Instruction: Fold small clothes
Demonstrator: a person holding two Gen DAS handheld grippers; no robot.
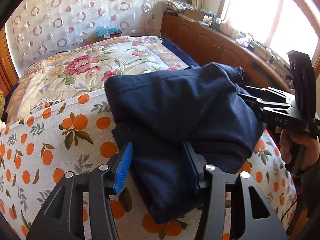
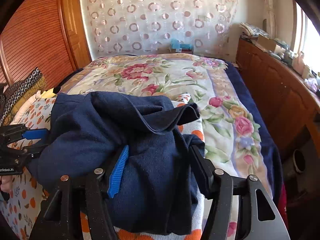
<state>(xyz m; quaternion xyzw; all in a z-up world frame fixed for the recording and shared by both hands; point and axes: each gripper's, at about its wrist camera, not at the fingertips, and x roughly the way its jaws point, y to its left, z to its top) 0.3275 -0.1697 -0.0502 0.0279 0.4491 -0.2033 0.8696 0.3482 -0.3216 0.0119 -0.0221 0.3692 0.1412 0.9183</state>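
Observation:
A dark navy garment (image 1: 180, 108) lies bunched on an orange-print cloth (image 1: 50, 140); it also fills the middle of the right wrist view (image 2: 120, 132). My left gripper (image 1: 158, 166) is open, its blue-padded fingers (image 1: 123, 168) straddling the garment's near fold. My right gripper (image 2: 158, 170) is open too, its fingers (image 2: 118, 172) on either side of the cloth bundle. The right gripper shows in the left wrist view (image 1: 246, 98), its tips buried in the fabric's right side. The left gripper shows at the left edge of the right wrist view (image 2: 38, 140), jaws apart at the fabric.
A floral bedspread (image 1: 90, 70) covers the bed beyond the orange-print cloth. A wooden cabinet (image 2: 280, 100) with clutter on top runs along the right under a bright window. A wooden wardrobe (image 2: 36, 40) stands left, and cushions (image 2: 22, 94) lie beside it.

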